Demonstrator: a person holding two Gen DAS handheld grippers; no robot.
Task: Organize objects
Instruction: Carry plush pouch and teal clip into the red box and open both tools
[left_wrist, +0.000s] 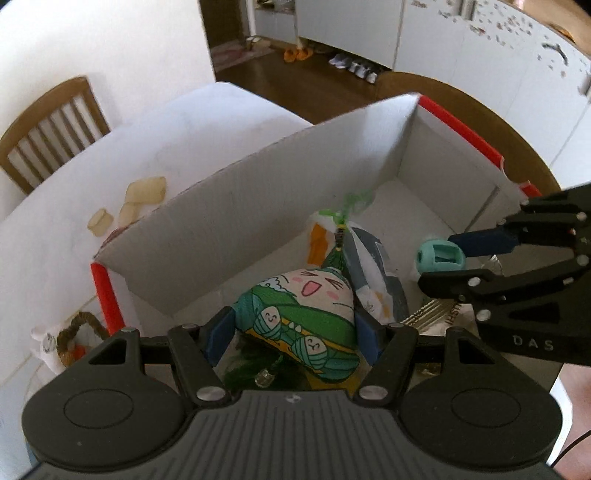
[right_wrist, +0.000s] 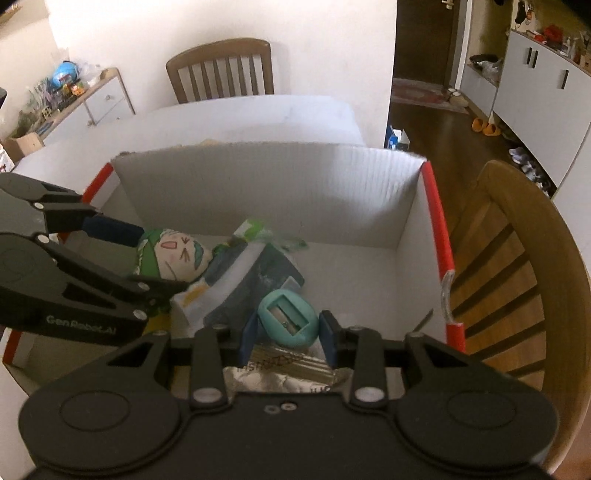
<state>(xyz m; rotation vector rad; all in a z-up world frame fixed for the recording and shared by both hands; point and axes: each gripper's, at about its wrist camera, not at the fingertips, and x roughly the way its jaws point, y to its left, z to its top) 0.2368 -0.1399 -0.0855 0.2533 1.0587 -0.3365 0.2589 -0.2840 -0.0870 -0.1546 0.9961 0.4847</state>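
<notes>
Over the white box (right_wrist: 273, 192), the left gripper (left_wrist: 293, 325) clamps a cloth charm (left_wrist: 306, 314) while the right gripper (right_wrist: 286, 332) pinches a teal sharpener (right_wrist: 288, 321), both poised for dropping inside.

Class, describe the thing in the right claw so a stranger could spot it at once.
Find the white cardboard box with red edges. Low inside it, the right claw grips a teal egg-shaped pencil sharpener. Unlike the soft packets nearby, it is hard plastic with a metal blade.
</notes>
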